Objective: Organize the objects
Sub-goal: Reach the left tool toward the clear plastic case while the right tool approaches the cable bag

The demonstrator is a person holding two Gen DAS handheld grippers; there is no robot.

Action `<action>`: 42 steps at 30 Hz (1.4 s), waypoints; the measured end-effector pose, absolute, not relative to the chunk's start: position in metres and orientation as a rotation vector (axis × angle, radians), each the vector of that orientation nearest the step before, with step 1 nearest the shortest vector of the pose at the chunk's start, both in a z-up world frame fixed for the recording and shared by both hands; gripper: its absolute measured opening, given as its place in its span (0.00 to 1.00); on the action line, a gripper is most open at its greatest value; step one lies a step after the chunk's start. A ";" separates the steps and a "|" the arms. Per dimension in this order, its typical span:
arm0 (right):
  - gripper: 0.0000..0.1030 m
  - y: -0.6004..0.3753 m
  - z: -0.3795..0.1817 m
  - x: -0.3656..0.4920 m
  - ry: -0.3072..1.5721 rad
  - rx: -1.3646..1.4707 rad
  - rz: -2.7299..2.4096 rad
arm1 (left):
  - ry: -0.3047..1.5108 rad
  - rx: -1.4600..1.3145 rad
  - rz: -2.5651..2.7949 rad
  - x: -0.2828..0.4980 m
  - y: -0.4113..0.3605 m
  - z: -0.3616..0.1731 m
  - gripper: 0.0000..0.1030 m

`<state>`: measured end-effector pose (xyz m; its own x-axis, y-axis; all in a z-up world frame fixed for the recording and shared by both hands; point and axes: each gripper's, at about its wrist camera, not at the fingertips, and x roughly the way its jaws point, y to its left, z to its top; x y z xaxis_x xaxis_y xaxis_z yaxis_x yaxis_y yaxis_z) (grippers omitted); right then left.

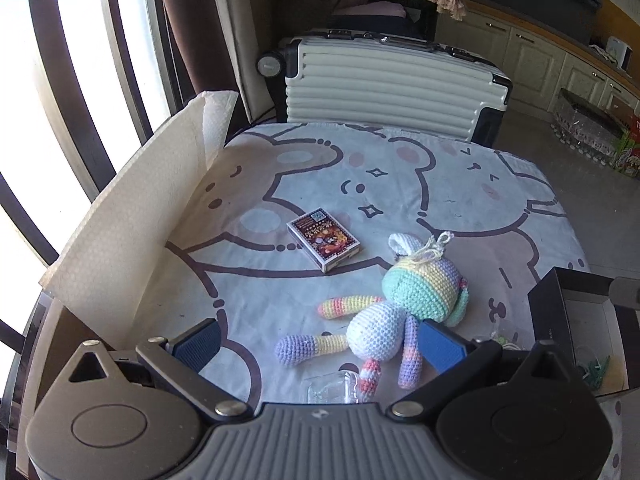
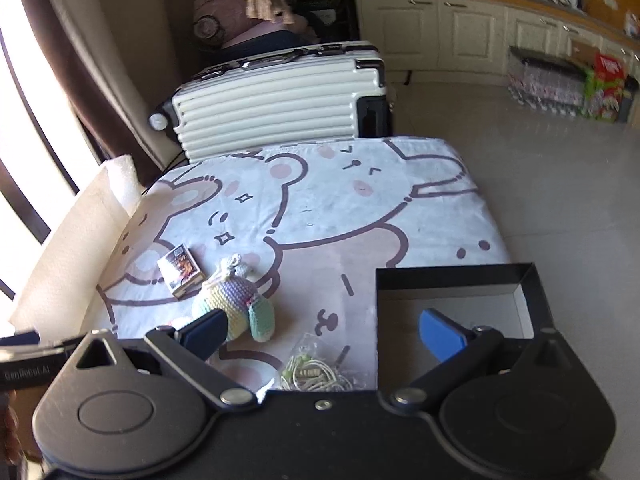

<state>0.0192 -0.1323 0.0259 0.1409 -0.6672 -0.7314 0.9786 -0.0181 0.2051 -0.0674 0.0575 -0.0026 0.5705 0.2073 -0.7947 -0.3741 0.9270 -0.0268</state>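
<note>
- Left wrist view: the left gripper hangs over the near edge of a table spread with a cartoon-bear cloth; its blue-padded fingers stand wide apart and hold nothing.
- A crocheted pastel bunny lies on its back between those fingers, head toward the far right, striped limbs splayed toward the camera; the right-hand pad sits just beside one of its legs, and I cannot tell whether they touch.
- A small dark card box lies flat on the cloth just beyond the bunny, near its ear.
- A clear plastic item shows at the near edge, partly hidden by the gripper body.
- A black open box stands at the right edge, with green clips inside its near corner.
- A white paper towel sheet stands up along the left side of the table; a ribbed white suitcase lies beyond the far edge.
- Right wrist view: the right gripper is also spread wide and empty, its right finger over the black open box.
- The crocheted pastel bunny lies just behind the left finger, with the card box touching or nearly touching its far side.
- A clear bag of pale cord lies on the cloth between the fingers, just left of the box.
- The ribbed white suitcase lies past the table, cream cabinets behind it.
</note>
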 end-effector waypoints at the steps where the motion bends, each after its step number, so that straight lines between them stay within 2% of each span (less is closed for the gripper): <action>1: 1.00 -0.134 0.024 0.019 0.487 0.832 -1.405 | 0.913 -0.197 0.348 -0.067 0.060 -0.006 1.00; 10: 1.00 -0.146 0.006 0.029 0.488 0.960 -1.424 | 1.045 -0.239 0.342 -0.063 0.088 -0.040 0.98; 16: 0.99 -0.159 -0.014 0.042 0.550 1.055 -1.443 | 1.138 -0.294 0.290 -0.059 0.099 -0.064 0.91; 21: 0.89 -0.167 -0.030 0.046 0.545 1.172 -1.430 | 1.179 -0.403 0.208 -0.053 0.104 -0.079 0.84; 24: 0.87 -0.172 -0.038 0.047 0.535 1.225 -1.415 | 1.225 -0.389 0.176 -0.047 0.099 -0.091 0.81; 36: 0.87 -0.185 -0.052 0.056 0.541 1.294 -1.414 | 1.349 -0.123 0.232 -0.041 0.099 -0.125 0.79; 42: 0.87 -0.188 -0.062 0.058 0.506 1.390 -1.389 | 1.382 -0.189 0.283 -0.047 0.126 -0.137 0.81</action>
